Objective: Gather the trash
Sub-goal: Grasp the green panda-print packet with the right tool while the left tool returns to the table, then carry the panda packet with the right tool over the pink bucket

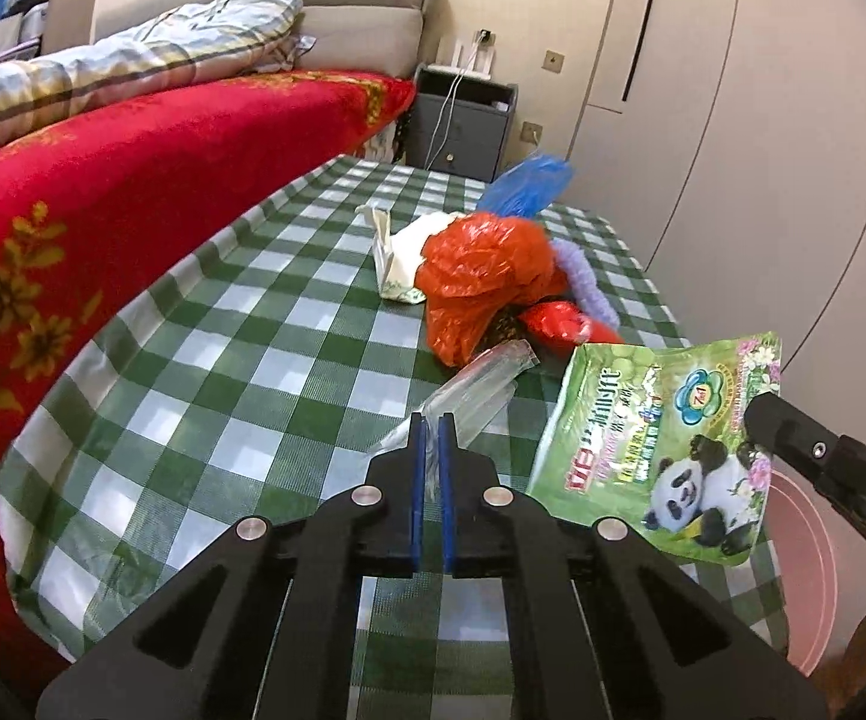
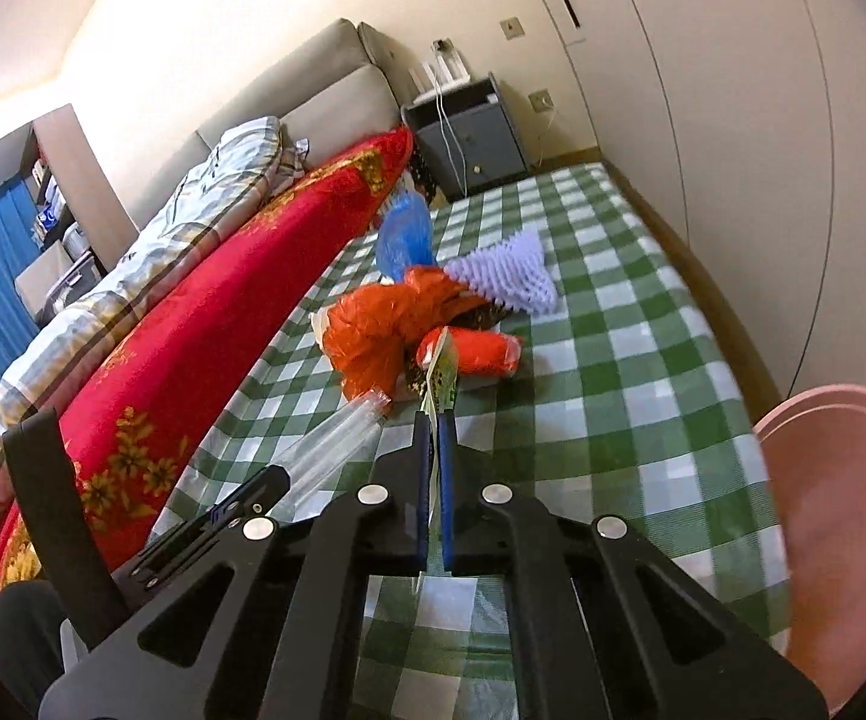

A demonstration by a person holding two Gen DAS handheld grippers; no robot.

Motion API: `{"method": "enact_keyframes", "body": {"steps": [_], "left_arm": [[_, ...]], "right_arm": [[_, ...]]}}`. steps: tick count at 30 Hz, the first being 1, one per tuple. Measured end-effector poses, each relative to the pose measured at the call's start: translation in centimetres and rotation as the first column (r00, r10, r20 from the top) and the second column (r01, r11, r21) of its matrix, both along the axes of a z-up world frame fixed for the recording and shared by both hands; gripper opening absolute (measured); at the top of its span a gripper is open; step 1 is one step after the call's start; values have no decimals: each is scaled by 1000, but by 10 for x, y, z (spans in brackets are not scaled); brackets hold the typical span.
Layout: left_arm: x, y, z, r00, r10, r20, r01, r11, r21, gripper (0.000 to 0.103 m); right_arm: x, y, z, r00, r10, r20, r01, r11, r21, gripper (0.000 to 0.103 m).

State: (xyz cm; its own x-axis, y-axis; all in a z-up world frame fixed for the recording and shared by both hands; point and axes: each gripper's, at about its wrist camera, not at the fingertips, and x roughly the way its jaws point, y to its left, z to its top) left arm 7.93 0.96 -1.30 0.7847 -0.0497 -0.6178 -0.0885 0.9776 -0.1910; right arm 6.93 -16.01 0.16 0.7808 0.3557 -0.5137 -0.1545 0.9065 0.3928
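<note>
Both claws are clamped on trash: left claw (image 1: 431,420) on a clear wrapper (image 1: 472,387), right claw (image 2: 433,420) on the green panda packet (image 1: 658,450). Carry both, I think, over the pink bin (image 2: 841,540) beside the checkered counter (image 2: 613,372) before releasing.

Clear wrapper (image 1: 469,387) and panda packet (image 1: 661,450), both lifted

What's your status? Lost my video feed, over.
Left gripper shut on clear wrapper. Right gripper shut on green panda bag. Orange bag still on table; nothing blocking.
</note>
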Motion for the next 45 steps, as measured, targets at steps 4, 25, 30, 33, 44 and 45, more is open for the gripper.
{"method": "enact_keyframes", "body": {"steps": [4, 25, 30, 33, 44, 45], "left_arm": [[-6, -2, 6, 1000, -17, 18, 17, 1000, 3, 4], [-27, -18, 23, 994, -86, 68, 85, 996, 12, 4], [-30, -22, 26, 992, -103, 75, 102, 995, 9, 4], [-31, -25, 27, 990, -115, 78, 115, 993, 6, 4], [-30, -48, 28, 977, -195, 87, 198, 980, -17, 4], [-30, -50, 29, 976, -200, 89, 203, 979, -19, 4]], "right_arm": [[-10, -4, 10, 1000, -14, 26, 15, 1000, -27, 3], [-49, -25, 40, 988, -126, 92, 141, 975, -169, 2], [-54, -34, 46, 982, -162, 99, 178, 967, -181, 2], [-57, -44, 47, 977, -191, 94, 205, 963, -177, 2], [-66, -71, 44, 952, -299, 60, 305, 936, -175, 2], [-66, -73, 44, 950, -307, 58, 312, 933, -178, 2]]}}
